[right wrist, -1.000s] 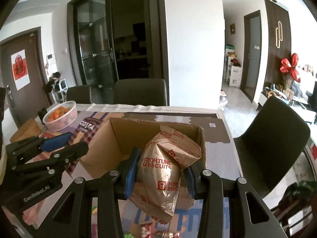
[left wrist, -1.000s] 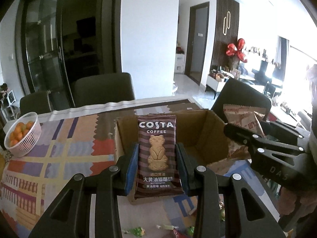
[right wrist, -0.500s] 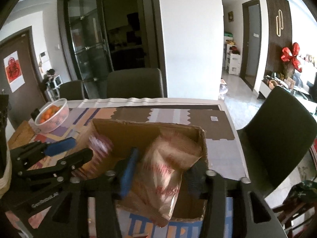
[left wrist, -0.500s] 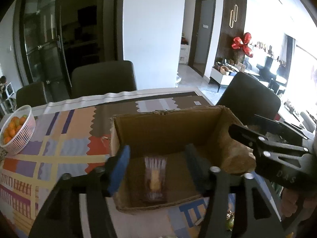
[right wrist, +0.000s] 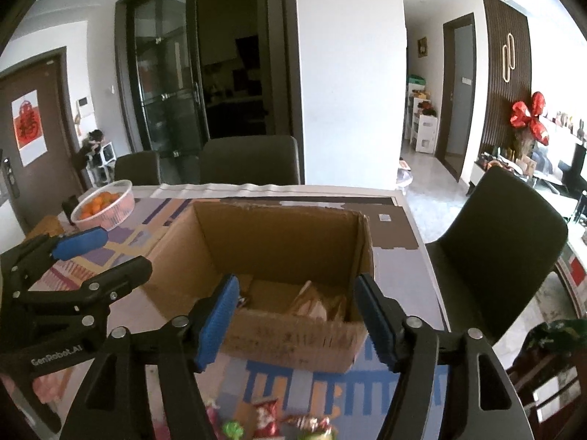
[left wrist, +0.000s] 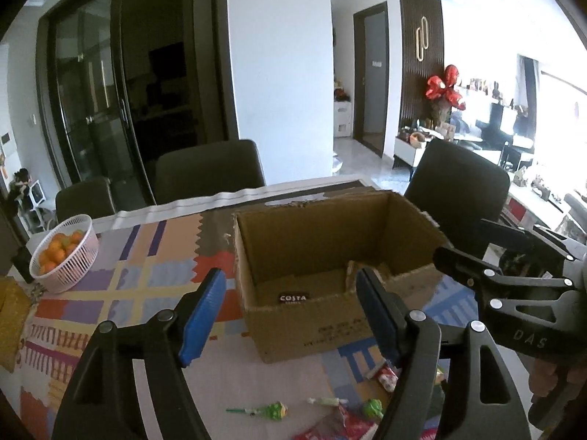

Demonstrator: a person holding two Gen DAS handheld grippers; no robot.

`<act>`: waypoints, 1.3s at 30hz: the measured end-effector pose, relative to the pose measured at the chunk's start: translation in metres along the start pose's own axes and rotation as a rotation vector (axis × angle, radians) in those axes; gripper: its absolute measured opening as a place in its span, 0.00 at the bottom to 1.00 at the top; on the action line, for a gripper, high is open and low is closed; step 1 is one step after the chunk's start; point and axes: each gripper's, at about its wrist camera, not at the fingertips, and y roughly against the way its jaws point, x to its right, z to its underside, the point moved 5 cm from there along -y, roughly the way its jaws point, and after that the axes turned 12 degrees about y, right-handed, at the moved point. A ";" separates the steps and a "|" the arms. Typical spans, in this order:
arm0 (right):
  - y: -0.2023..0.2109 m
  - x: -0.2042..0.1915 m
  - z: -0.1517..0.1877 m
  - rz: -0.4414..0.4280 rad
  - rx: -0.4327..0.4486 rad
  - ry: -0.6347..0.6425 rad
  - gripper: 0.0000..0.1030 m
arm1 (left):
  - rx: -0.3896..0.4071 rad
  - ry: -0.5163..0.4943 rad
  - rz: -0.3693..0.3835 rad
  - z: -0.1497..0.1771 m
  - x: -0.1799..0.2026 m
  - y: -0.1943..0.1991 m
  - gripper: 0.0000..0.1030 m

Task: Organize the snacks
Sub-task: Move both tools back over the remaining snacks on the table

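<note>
An open cardboard box stands on the patterned tablecloth; it also shows in the right wrist view. A brown Costa biscuit packet lies on its floor. A tan Fortune Biscuits bag lies in the box's right part, and only its edge shows in the left wrist view. My left gripper is open and empty, in front of the box. My right gripper is open and empty, over the box's near wall.
Loose wrapped candies lie on the table in front of the box, also low in the right wrist view. A white basket of oranges stands at the far left. Dark chairs ring the table. The right gripper's body is beside the box.
Both grippers opened and dropped their packets into the box: the Costa packet from the left, the Fortune Biscuits bag from the right. Both grippers then drew back from the box.
</note>
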 end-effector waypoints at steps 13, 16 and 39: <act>0.069 -0.027 0.033 0.012 0.051 -0.001 0.67 | 0.019 -0.050 0.022 0.049 0.005 0.063 0.72; 0.075 -0.032 0.047 0.002 0.037 -0.017 0.67 | 0.016 -0.059 0.027 0.063 0.005 0.072 0.72; 0.055 -0.069 0.162 -0.063 -0.228 -0.045 0.67 | -0.163 -0.056 0.091 0.168 -0.002 0.055 0.72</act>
